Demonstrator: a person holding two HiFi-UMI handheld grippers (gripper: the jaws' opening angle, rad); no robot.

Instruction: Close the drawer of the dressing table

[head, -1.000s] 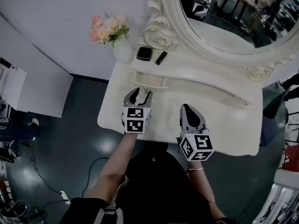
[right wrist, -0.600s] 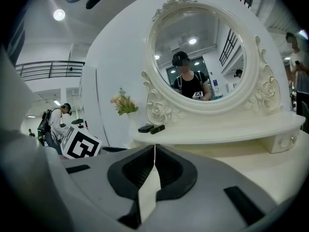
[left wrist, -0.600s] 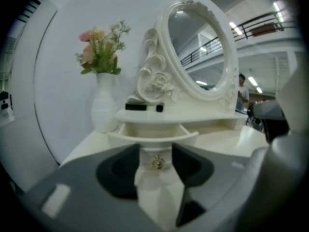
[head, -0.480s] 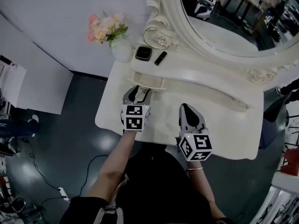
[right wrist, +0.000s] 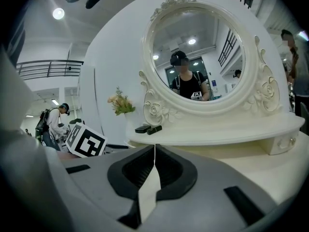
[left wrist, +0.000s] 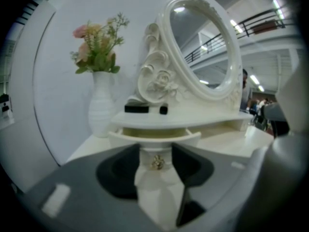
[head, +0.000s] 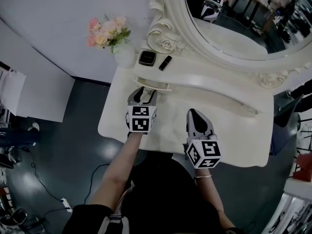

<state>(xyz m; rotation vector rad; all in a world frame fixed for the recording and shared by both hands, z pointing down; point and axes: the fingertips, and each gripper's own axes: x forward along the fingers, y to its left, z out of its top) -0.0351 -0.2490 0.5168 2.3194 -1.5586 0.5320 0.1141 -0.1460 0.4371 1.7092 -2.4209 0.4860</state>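
Observation:
The white dressing table (head: 234, 130) has a small curved drawer (head: 153, 86) under its raised shelf, at the left. It stands slightly pulled out; the left gripper view shows its pale inside rim (left wrist: 154, 138). My left gripper (head: 144, 97) is shut on the drawer's gold knob (left wrist: 157, 162), which sits between the dark jaws. My right gripper (head: 197, 117) hovers over the tabletop to the right, shut and empty, with its jaws meeting in a thin line (right wrist: 154, 151).
A white vase of pink flowers (head: 116, 42) stands at the table's back left corner. A black compact (head: 147, 57) and a black lipstick (head: 165, 62) lie on the shelf. The oval mirror (head: 234, 23) rises behind. Dark floor (head: 58, 145) lies left of the table.
The left gripper has moved forward with the knob, and the drawer has slid further under the shelf. The right gripper has barely moved.

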